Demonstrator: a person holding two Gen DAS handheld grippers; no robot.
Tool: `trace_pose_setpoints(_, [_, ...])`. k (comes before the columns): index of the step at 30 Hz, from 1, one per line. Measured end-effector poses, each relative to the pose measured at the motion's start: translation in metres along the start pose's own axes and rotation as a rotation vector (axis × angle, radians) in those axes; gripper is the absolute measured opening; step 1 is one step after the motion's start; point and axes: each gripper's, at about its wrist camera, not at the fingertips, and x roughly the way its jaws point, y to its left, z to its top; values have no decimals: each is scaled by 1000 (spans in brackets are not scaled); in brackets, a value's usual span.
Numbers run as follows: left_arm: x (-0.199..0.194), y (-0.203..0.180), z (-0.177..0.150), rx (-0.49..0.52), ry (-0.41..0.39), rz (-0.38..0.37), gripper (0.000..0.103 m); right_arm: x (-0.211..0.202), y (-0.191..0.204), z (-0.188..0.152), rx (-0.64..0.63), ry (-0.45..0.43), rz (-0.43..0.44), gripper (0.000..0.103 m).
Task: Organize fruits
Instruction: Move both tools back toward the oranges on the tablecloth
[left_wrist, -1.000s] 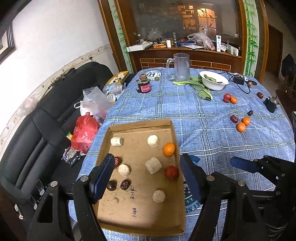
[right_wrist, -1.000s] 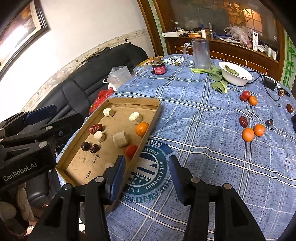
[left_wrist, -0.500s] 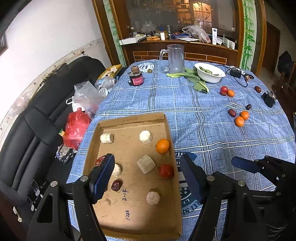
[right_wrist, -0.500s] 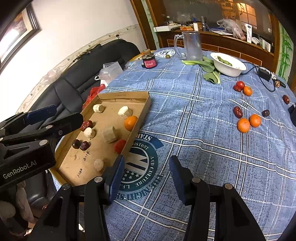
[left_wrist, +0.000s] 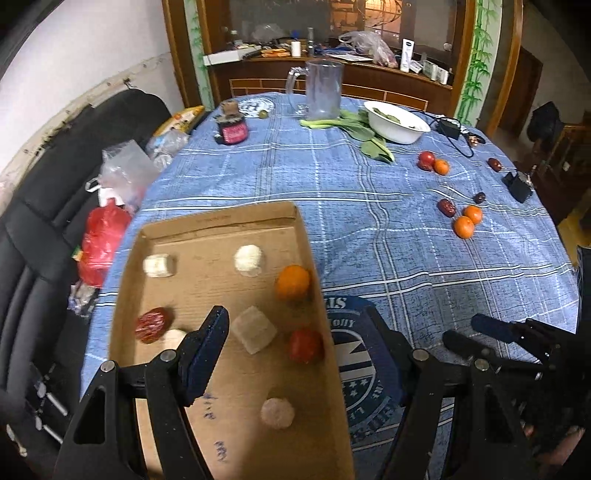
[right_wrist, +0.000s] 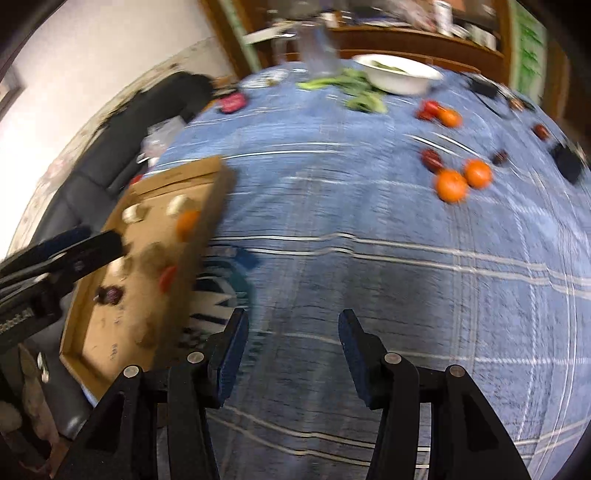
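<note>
A cardboard tray (left_wrist: 225, 220) lies on the blue checked tablecloth. It holds an orange (left_wrist: 292, 282), a red tomato (left_wrist: 304, 345), a pale cube (left_wrist: 254, 329), a red date (left_wrist: 153, 325) and several whitish lumps. My left gripper (left_wrist: 295, 352) hangs open over the tray, with the cube and tomato below the gap between its fingers. My right gripper (right_wrist: 293, 350) is open and empty above bare cloth, to the right of the tray (right_wrist: 110, 332). Two loose oranges (right_wrist: 450, 186) lie farther off on the cloth, next to a red date (left_wrist: 447, 207). The right wrist view is blurred.
At the far end stand a glass mug (left_wrist: 323, 88), a white bowl (left_wrist: 397, 129) with greens and a red jar (left_wrist: 232, 131). A tomato (left_wrist: 426, 160) and more small fruits lie at the right. A black sofa (left_wrist: 44, 206) with plastic bags borders the table's left.
Both grippers have sunk toward the table. The left has closed in on the tray. The right has swung right, over the bare cloth. Neither gap has visibly changed.
</note>
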Motion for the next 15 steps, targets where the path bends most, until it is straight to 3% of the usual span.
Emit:
trace_pose_setpoints(7, [27, -25, 7, -9, 55, -83, 72, -13, -75, 13, 137, -22, -86, 55])
trace_pose_setpoints(11, [33, -50, 15, 4, 60, -103, 72, -20, -118, 48, 144, -75, -122, 54])
trace_pose_setpoints(15, [51, -85, 36, 13, 54, -167, 72, -18, -148, 84, 144, -96, -104, 54])
